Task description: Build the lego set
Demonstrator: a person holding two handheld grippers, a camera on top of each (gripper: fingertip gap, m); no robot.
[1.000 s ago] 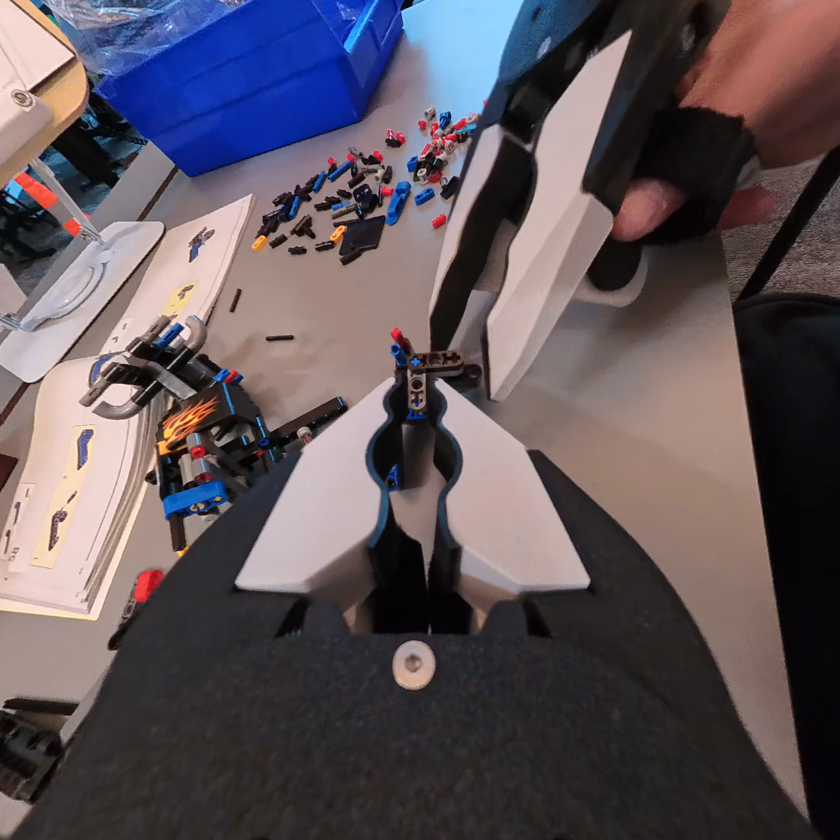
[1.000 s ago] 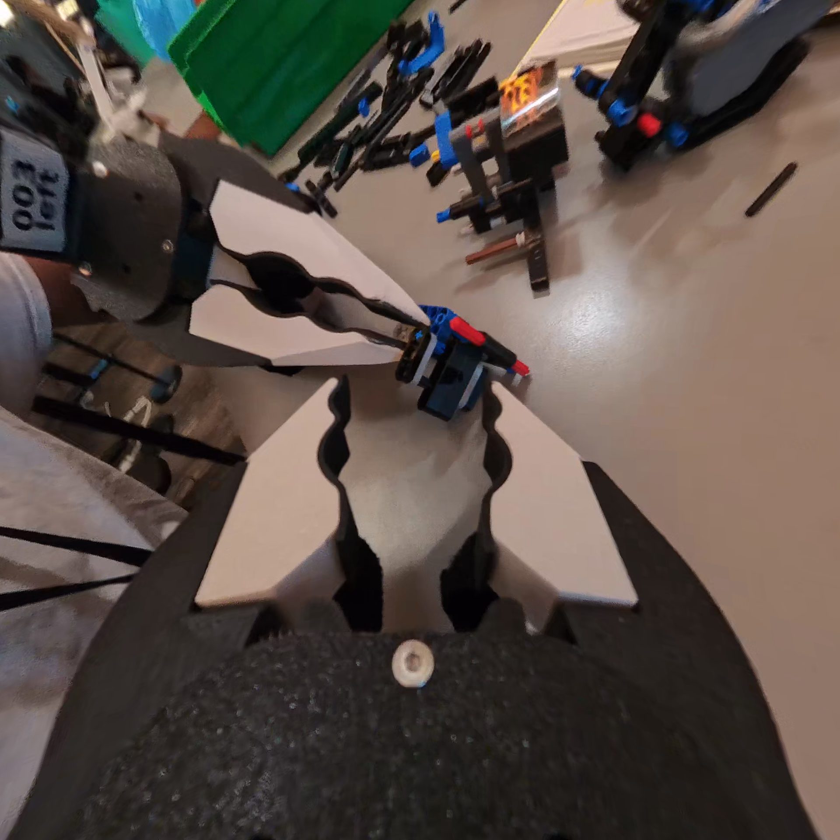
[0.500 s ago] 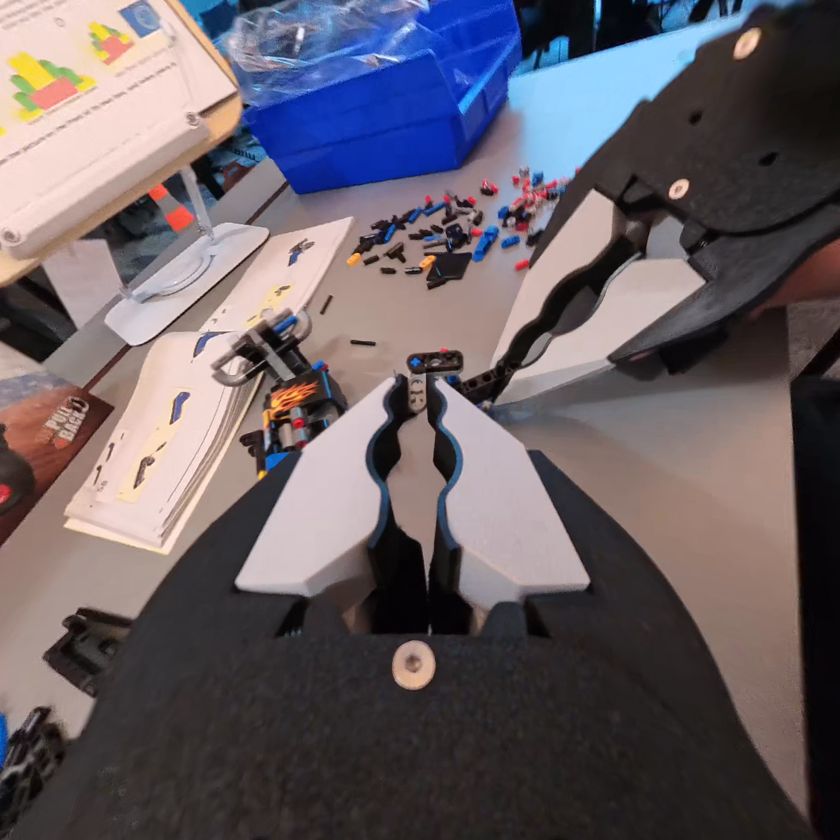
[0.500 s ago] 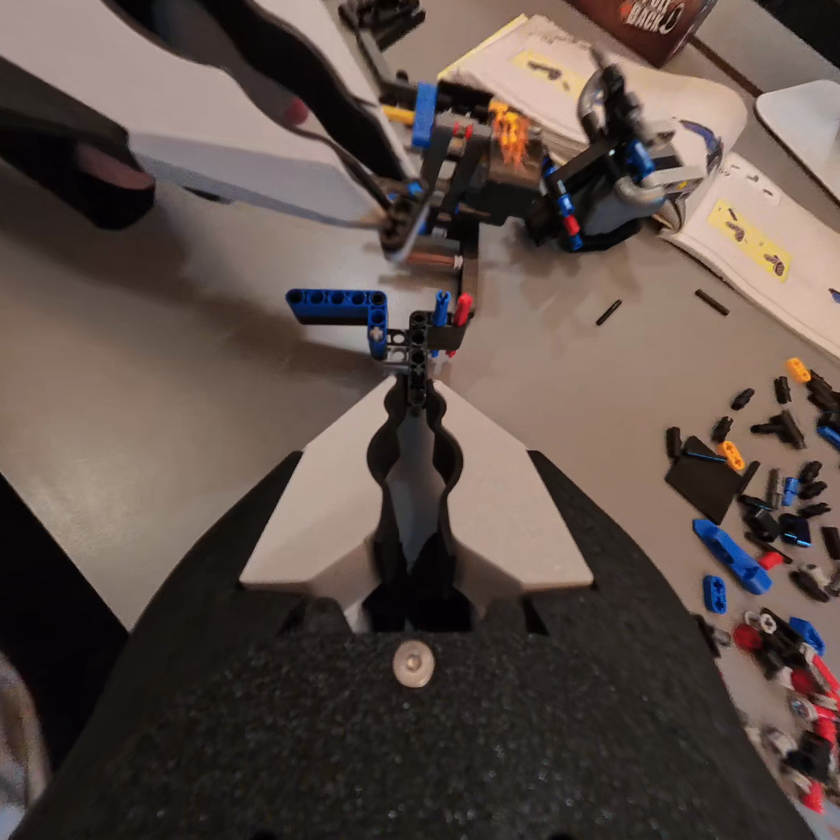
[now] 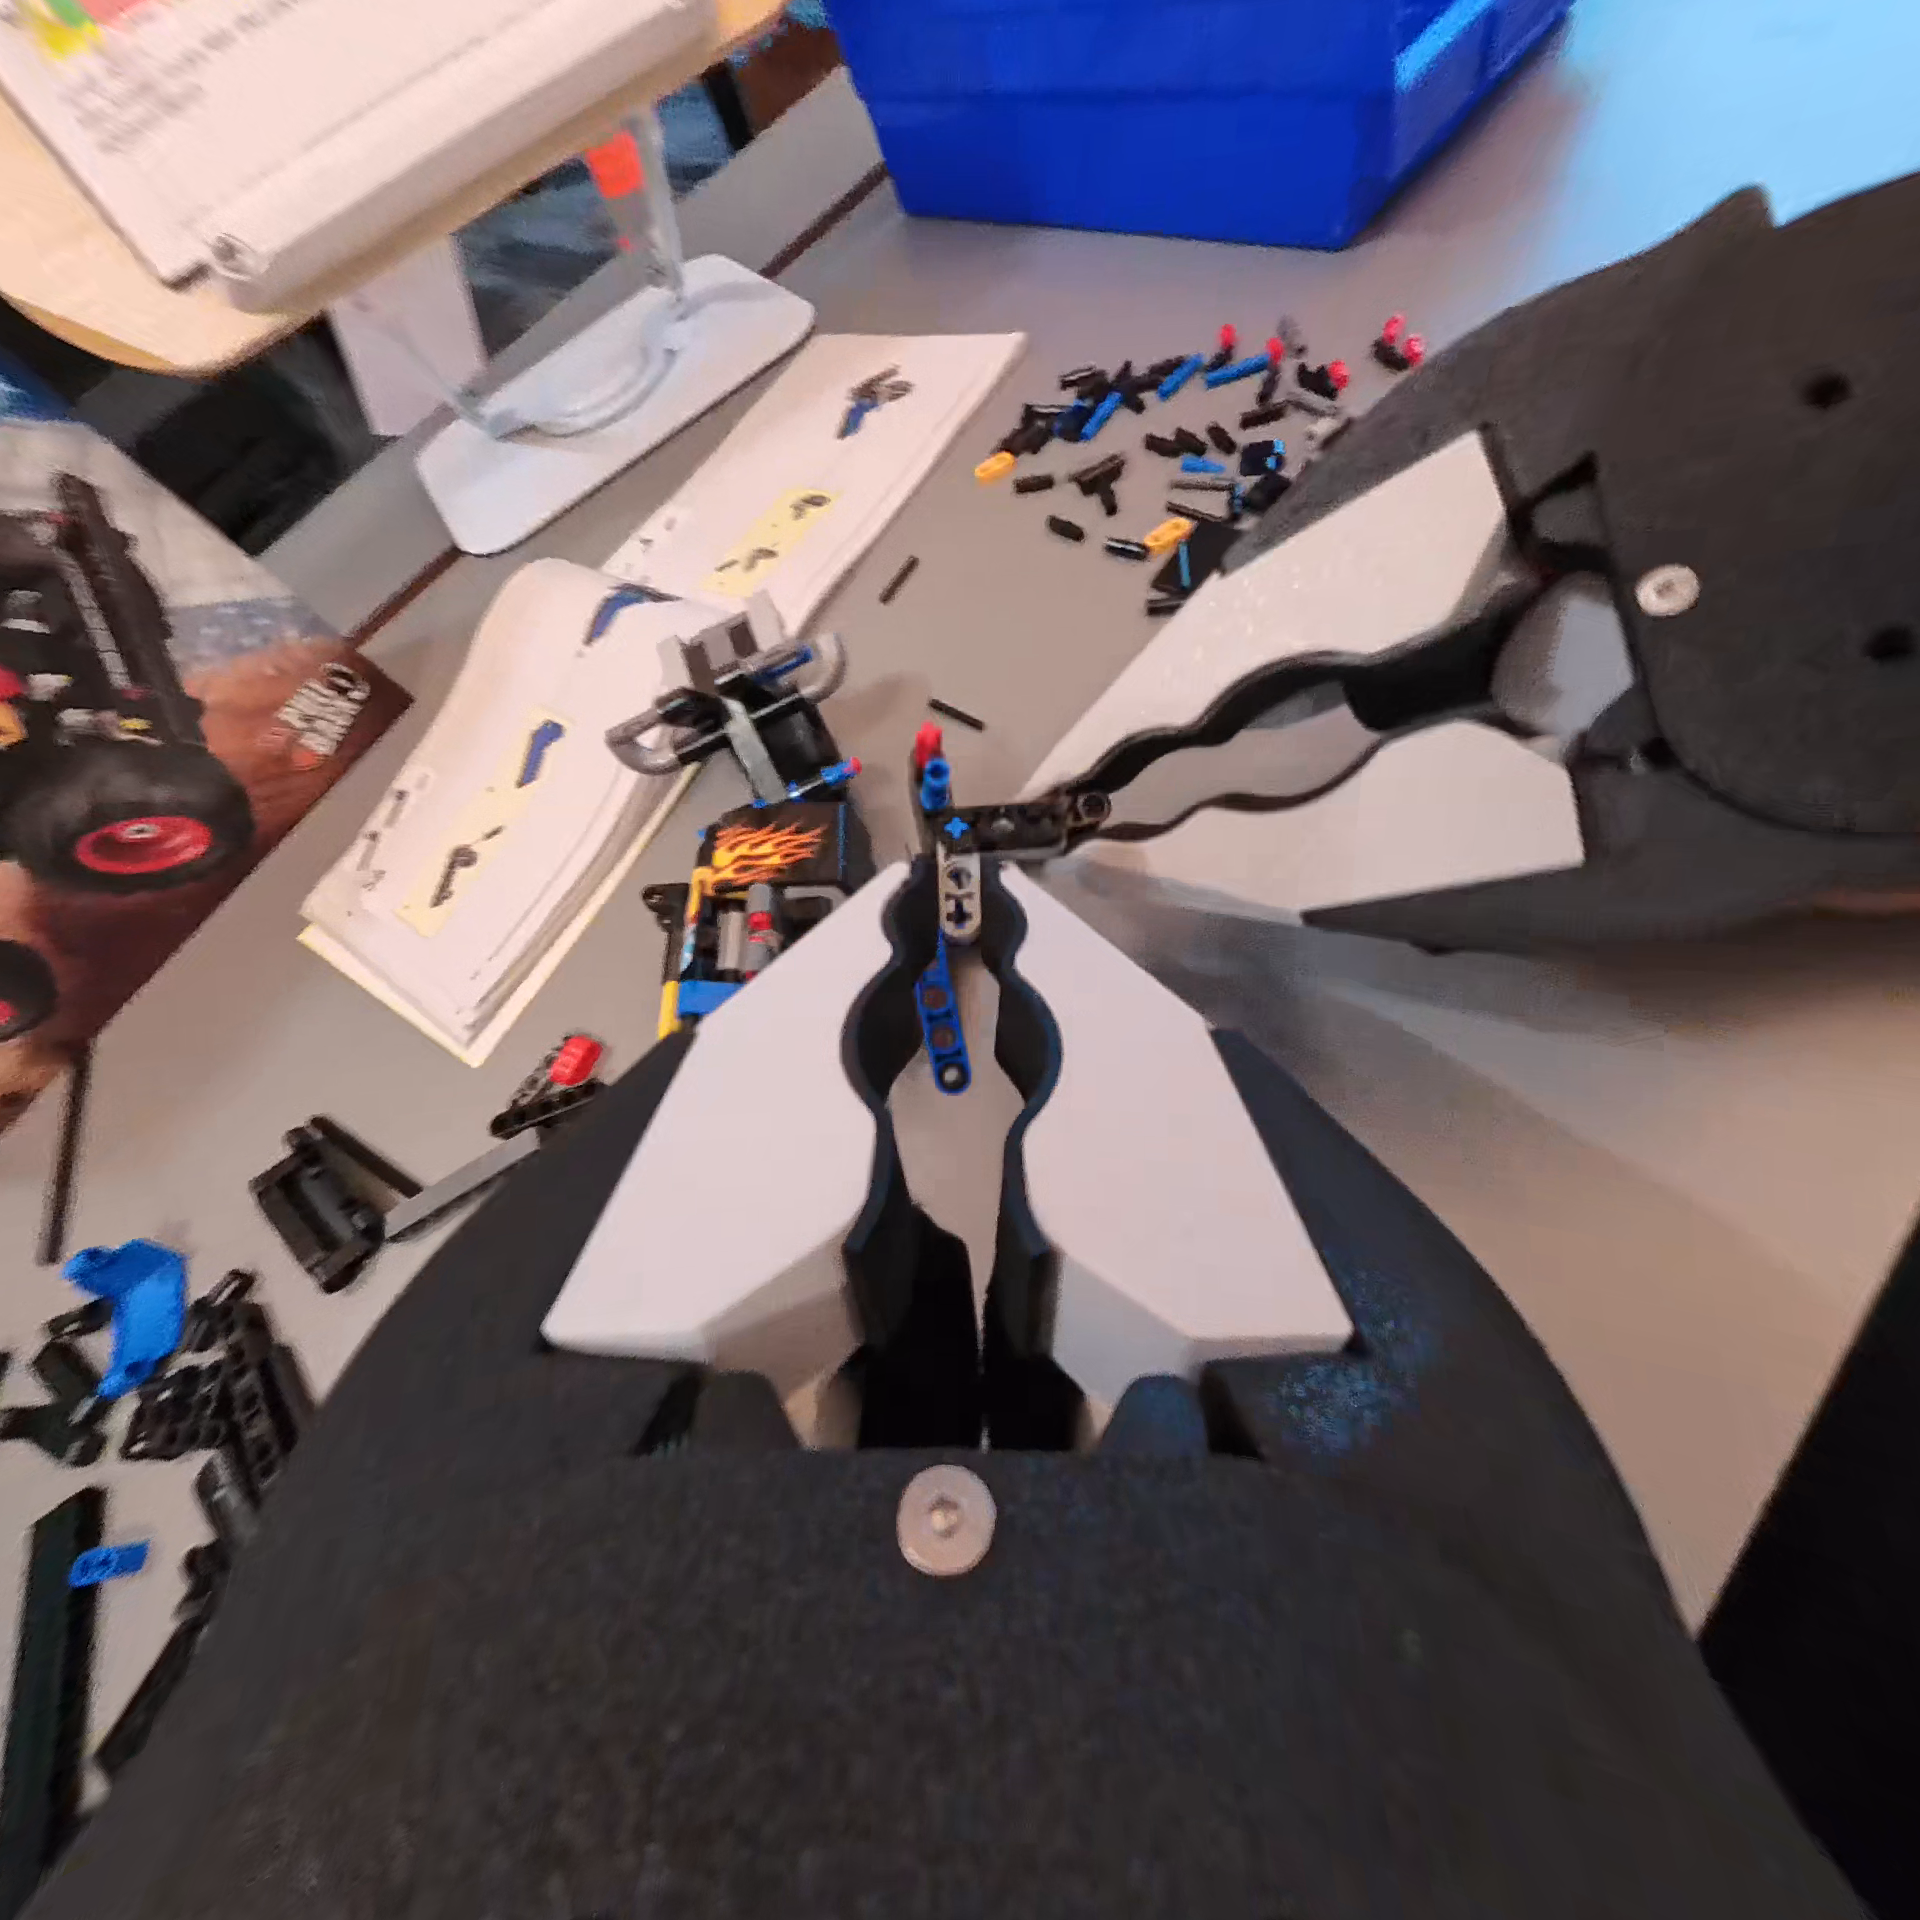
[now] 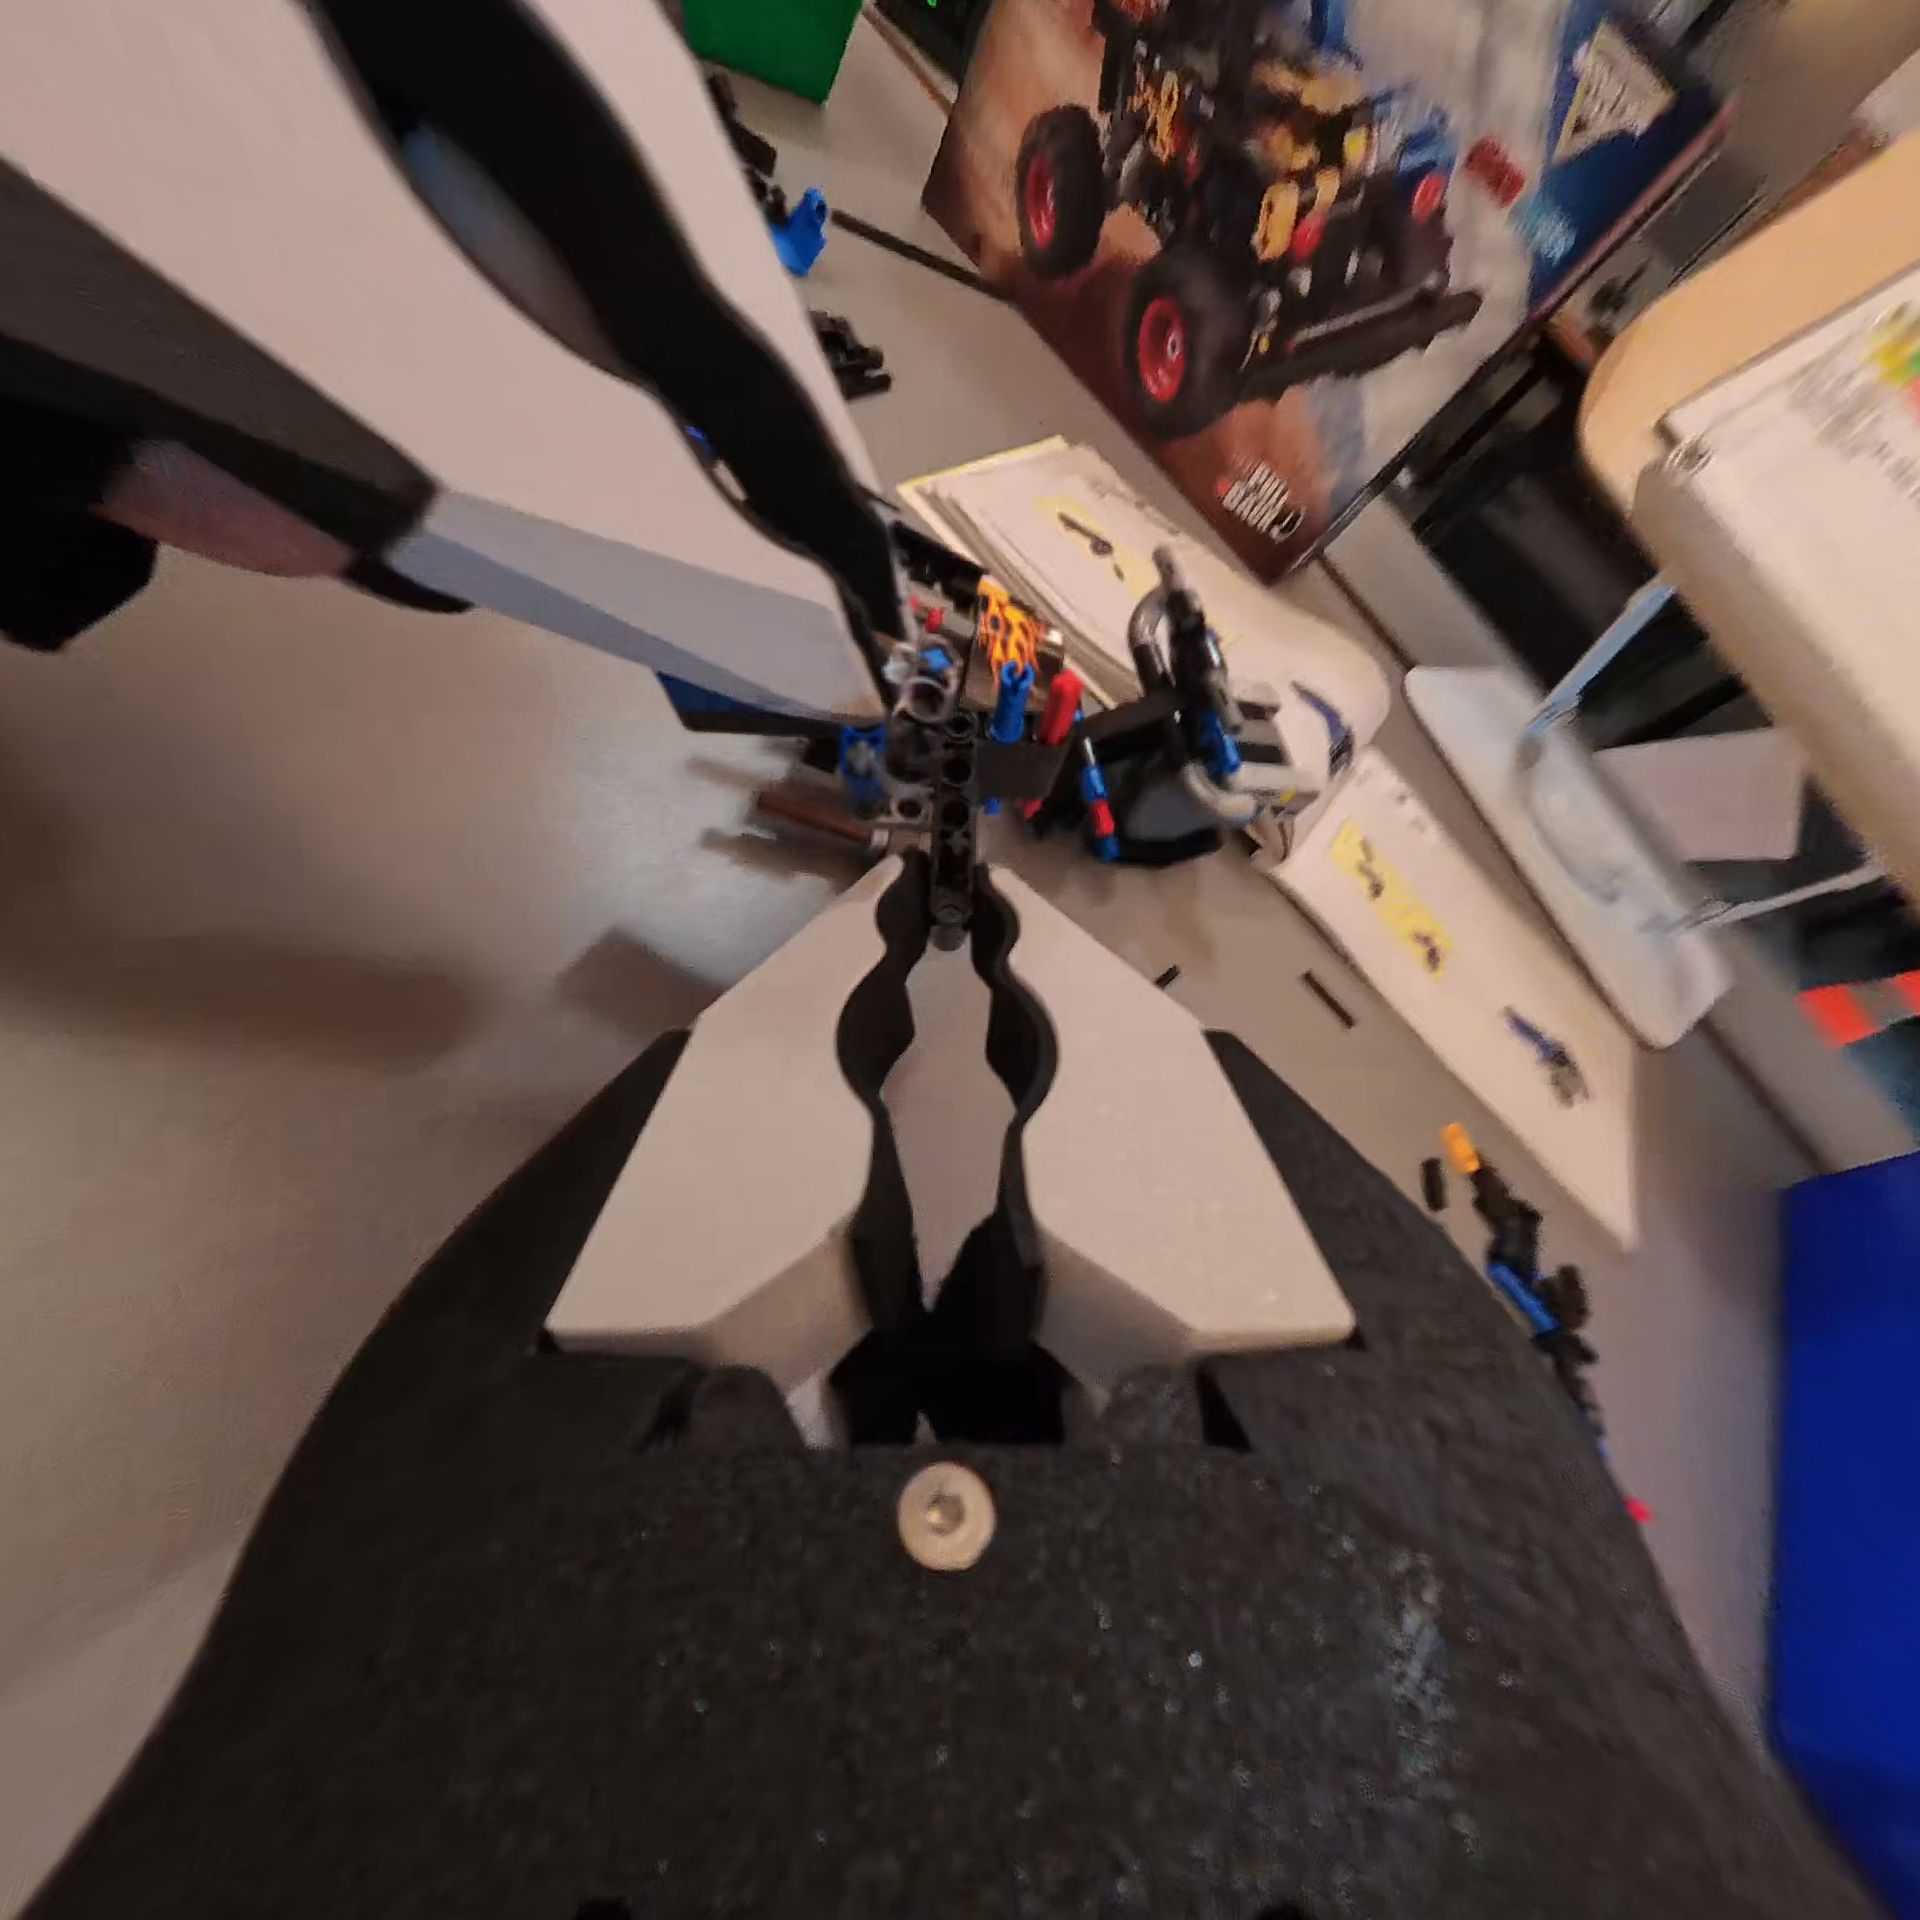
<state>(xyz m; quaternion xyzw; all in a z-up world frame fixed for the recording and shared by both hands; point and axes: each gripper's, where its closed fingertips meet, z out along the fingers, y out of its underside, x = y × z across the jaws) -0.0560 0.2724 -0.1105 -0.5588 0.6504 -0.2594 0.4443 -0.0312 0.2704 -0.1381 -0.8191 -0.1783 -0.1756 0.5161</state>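
A small lego sub-assembly (image 5: 961, 831) of a black beam, a grey and blue beam, and red and blue pins hangs above the table between both grippers. My left gripper (image 5: 951, 883) is shut on its grey and blue beam. My right gripper (image 5: 1081, 816) comes in from the right, shut on the black beam's end. In the right wrist view my right gripper (image 6: 951, 888) grips the black beam (image 6: 951, 821), and my left gripper (image 6: 896, 681) reaches in from the upper left. The partly built truck chassis with a flame sticker (image 5: 769, 852) lies on the table just beyond.
An open instruction booklet (image 5: 540, 790) and a grey roll-bar piece (image 5: 727, 696) lie to the left. Loose small parts (image 5: 1174, 457) lie in front of a blue bin (image 5: 1195, 104). The set's box (image 5: 104, 779), a white stand (image 5: 613, 395) and black parts (image 5: 187, 1382) lie left.
My right gripper was open a second ago and has shut on the black beam. Both grippers have turned and shifted together with the sub-assembly between them.
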